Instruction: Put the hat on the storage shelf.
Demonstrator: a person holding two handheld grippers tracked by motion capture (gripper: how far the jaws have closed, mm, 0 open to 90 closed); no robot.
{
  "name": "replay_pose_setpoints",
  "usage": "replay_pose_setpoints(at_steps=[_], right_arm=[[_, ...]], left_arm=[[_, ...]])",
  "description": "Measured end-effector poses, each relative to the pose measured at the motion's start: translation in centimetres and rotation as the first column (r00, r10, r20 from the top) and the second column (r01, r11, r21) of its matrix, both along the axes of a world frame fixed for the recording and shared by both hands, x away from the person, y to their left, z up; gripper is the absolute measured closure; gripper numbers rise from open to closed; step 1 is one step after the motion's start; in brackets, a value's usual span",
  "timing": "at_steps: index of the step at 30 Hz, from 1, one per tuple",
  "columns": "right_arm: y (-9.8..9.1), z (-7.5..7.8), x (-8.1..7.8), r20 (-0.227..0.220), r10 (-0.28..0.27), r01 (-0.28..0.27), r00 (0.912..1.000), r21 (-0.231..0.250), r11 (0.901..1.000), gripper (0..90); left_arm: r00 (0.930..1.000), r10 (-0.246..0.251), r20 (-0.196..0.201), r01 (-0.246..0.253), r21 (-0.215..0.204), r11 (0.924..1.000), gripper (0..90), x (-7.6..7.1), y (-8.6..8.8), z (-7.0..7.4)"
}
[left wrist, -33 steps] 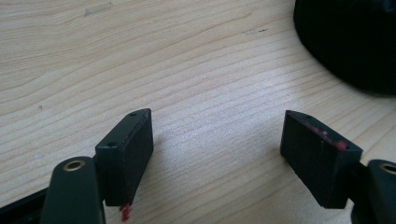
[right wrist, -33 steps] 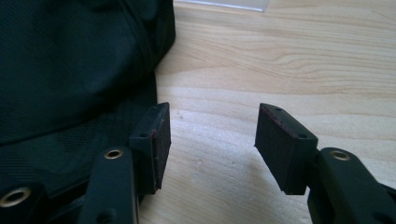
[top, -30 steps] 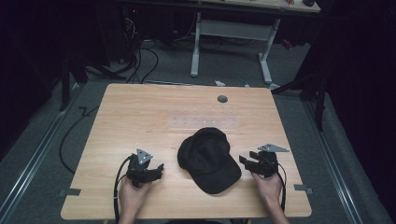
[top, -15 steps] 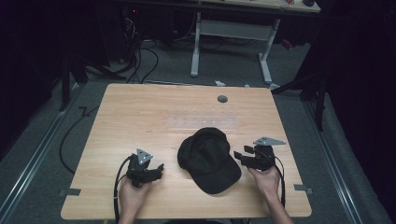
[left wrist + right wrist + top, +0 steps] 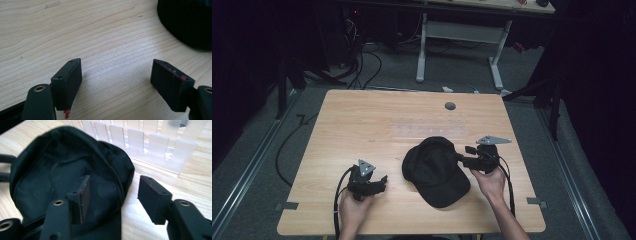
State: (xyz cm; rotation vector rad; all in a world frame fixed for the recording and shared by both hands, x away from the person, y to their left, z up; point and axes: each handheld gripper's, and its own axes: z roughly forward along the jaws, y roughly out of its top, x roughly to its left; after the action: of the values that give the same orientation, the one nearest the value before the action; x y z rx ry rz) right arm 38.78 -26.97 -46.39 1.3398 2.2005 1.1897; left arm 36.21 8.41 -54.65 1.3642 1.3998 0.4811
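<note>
cap [image 5: 434, 170]: black, no readable writing, on table [image 5: 362, 125] between grippers | right gripper [image 5: 462, 159]: released, jaws wide astride cap's rim | left gripper [image 5: 383, 181]: released, over bare wood

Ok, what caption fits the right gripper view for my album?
Open right tool straddling the rim of a black cap on the table.

A wooden table [image 5: 362, 120] with a grey grommet [image 5: 450, 106] bears a clear slotted rack [image 5: 140, 140].
</note>
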Motion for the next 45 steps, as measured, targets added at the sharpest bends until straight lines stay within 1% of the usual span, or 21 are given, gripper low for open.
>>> replay_pose_setpoints(at_steps=[2,3,5,6,8,11,13,15,16,18,19,21,22,24,29,32,36,37,39,42,45], right_arm=[[0.3,0.2,0.3,0.018,-0.01,0.01,0.9998,-0.01,0.9999,43.8],[0.4,0.4,0.7,0.016,-0.004,0.004,0.9999,0.001,1.0,43.8],[0.5,0.5,0.8,0.006,-0.004,0.004,1.0,0.002,1.0,44.2],[0.7,0.5,1.0,0.004,0.006,-0.006,1.0,-0.001,1.0,44.7],[1.1,0.6,1.4,-0.016,0.021,-0.021,0.9996,-0.003,0.9998,46.5],[1.5,0.7,1.7,-0.008,0.033,-0.033,0.9994,-0.01,0.9994,46.5],[1.8,0.6,2.1,-0.014,0.051,-0.051,0.9986,-0.009,0.9986,46.0],[2.3,0.6,2.4,-0.02,0.062,-0.062,0.9979,-0.035,0.9974,46.0],[2.7,0.7,2.7,-0.003,0.067,-0.067,0.9977,-0.054,0.9963,46.4],[2.8,0.7,2.8,0.006,0.064,-0.064,0.9979,-0.056,0.9964,46.7],[3.0,0.7,2.8,0.018,0.063,-0.062,0.9979,-0.069,0.9957,46.9],[3.3,0.7,3.1,0.015,0.069,-0.068,0.9975,-0.086,0.994,47.7],[3.3,0.7,3.1,0.011,0.069,-0.067,0.9976,-0.089,0.9937,48.0],[3.6,0.8,3.4,0.02,0.081,-0.079,0.9965,-0.092,0.9926,49.0],[4.3,0.8,3.8,0.009,0.097,-0.095,0.9953,-0.1,0.9904,50.9],[4.8,0.6,4.2,-0.009,0.11,-0.11,0.9939,-0.128,0.9856,50.5],[5.6,0.6,4.3,0.006,0.126,-0.124,0.992,-0.146,0.9814,50.2],[5.8,0.7,4.4,0.007,0.127,-0.125,0.9919,-0.14,0.9822,50.2],[6.0,0.8,4.5,0.008,0.132,-0.129,0.9912,-0.149,0.9803,50.2],[6.2,0.8,4.7,0.02,0.13,-0.126,0.9913,-0.138,0.9824,51.2],[6.3,0.6,4.9,0.006,0.129,-0.126,0.9917,-0.147,0.9811,52.2]], left_arm=[[1.0,-0.001,0.0,0.001,0.001,1.0,25.4,0.0,0.0,0.0],[1.0,-0.001,0.0,0.001,0.001,1.0,25.5,0.0,0.0,0.0],[1.0,0.0,0.002,0.0,0.0,1.0,25.5,0.0,0.0,0.0],[1.0,0.0,0.002,0.0,0.001,1.0,25.5,0.0,0.0,0.0],[1.0,-0.001,0.0,0.001,0.001,1.0,25.5,0.0,0.0,0.0],[1.0,0.0,0.001,0.0,0.001,1.0,25.6,0.0,0.0,0.0],[1.0,0.0,0.001,0.0,0.0,1.0,25.5,0.0,0.0,0.0],[1.0,0.0,0.002,0.0,0.0,1.0,25.5,0.0,0.0,0.0],[1.0,0.0,0.001,0.0,0.001,1.0,25.5,0.0,0.0,0.0],[1.0,-0.001,0.0,0.001,0.001,1.0,25.5,0.0,0.0,0.0],[1.0,0.0,0.0,0.0,0.0,1.0,25.5,0.0,0.0,0.0],[1.0,-0.001,0.0,0.001,0.001,1.0,25.5,0.0,0.0,0.0],[1.0,0.0,0.001,0.0,0.001,1.0,25.5,0.0,0.0,0.0],[1.0,0.0,0.0,0.0,0.0,1.0,25.5,0.0,0.0,0.0],[1.0,0.0,0.0,0.0,0.0,1.0,25.5,0.0,0.0,0.0],[1.0,0.0,-0.001,0.0,0.002,1.0,25.5,0.0,0.0,0.0],[1.0,0.0,0.0,0.0,0.0,1.0,25.6,0.0,0.0,0.0],[1.0,0.0,0.001,0.0,0.0,1.0,25.6,0.0,0.0,0.0],[1.0,0.0,0.001,0.0,0.0,1.0,25.7,0.0,0.0,0.0],[1.0,0.0,0.0,0.0,0.0,1.0,25.7,0.0,0.0,0.0],[1.0,0.001,0.002,-0.001,0.0,1.0,25.7,0.0,0.0,0.0]])
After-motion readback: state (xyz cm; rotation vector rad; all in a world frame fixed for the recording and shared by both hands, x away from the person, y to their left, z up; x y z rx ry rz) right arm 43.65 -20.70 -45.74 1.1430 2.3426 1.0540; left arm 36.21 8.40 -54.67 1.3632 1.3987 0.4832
